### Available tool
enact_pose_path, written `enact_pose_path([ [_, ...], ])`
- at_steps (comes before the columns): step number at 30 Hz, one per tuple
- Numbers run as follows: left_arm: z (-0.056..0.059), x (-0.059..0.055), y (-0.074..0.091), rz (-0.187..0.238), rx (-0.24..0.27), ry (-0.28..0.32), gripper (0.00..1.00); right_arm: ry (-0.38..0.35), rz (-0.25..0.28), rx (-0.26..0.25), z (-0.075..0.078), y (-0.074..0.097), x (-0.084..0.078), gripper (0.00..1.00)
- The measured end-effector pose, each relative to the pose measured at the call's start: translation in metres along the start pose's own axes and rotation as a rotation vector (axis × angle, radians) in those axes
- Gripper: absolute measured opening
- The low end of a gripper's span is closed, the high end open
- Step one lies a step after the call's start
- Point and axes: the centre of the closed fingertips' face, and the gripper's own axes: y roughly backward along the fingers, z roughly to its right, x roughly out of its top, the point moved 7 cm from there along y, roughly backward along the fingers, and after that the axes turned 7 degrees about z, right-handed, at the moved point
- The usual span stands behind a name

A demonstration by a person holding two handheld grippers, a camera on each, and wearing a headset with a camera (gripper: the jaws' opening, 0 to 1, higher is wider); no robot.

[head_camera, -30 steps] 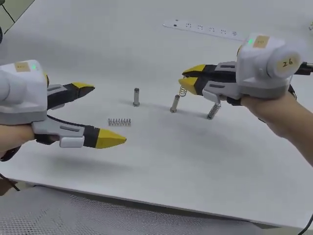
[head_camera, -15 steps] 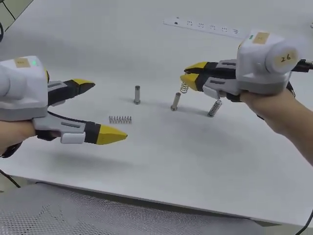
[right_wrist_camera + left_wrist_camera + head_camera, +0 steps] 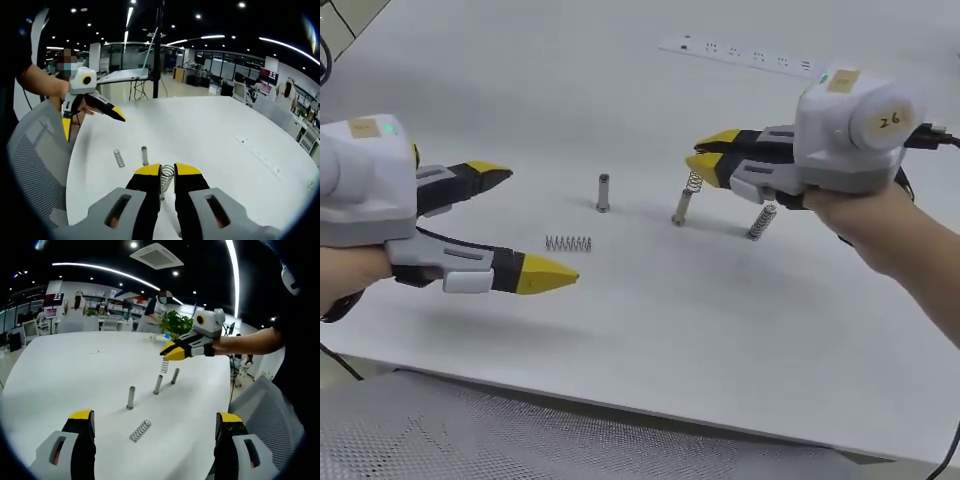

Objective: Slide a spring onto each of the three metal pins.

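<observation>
Roughly 1/3 done, 2nd spring in progress. Middle pin (image 3: 681, 206) = landmark. Loaded pin (image 3: 761, 221), to its right, already has a spring on it. Right tongs (image 3: 694, 156) are nearly closed, pinching the held spring (image 3: 694, 183) near its upper end. The spring's lower end is right at middle pin's top; can't tell if it's threaded on yet. Bare pin (image 3: 603, 193) is left of middle pin w/ nothing on it. Loose spring (image 3: 568, 243) lies flat on the bench (image 3: 650, 300), left of middle pin and nearer the person. Left tongs (image 3: 543, 231) are wide open and empty, hovering further left, beyond the loose spring. Left to do, by my read: seat held spring, then loose spring onto bare pin. Power strip (image 3: 750, 55) is far behind middle pin, well apart, not in the way. Nothing blocks the pins. They stand near each other, so knocking a neighbour looks like the main risk.
</observation>
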Motion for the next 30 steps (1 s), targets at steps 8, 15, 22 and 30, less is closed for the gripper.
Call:
enact_pose_path([
  [8, -0.0020, 0.0006, 0.0001, 0.000, 0.002, -0.001, 0.98, -0.006, -0.005, -0.005, 0.0025, -0.0013, -0.0004, 0.07],
  [15, -0.0032, 0.0006, -0.0002, -0.003, 0.002, -0.001, 0.97, -0.013, -0.010, 0.001, 0.0014, -0.0038, -0.0028, 0.07],
  [22, -0.0030, 0.0000, 0.0001, -0.006, 0.000, 0.000, 0.97, -0.012, -0.017, 0.006, 0.0002, -0.0060, -0.0040, 0.07],
  [30, -0.0033, -0.0012, 0.0011, -0.010, 0.001, 0.002, 0.96, -0.006, -0.023, 0.010, -0.0014, -0.0080, -0.0056, 0.07],
])
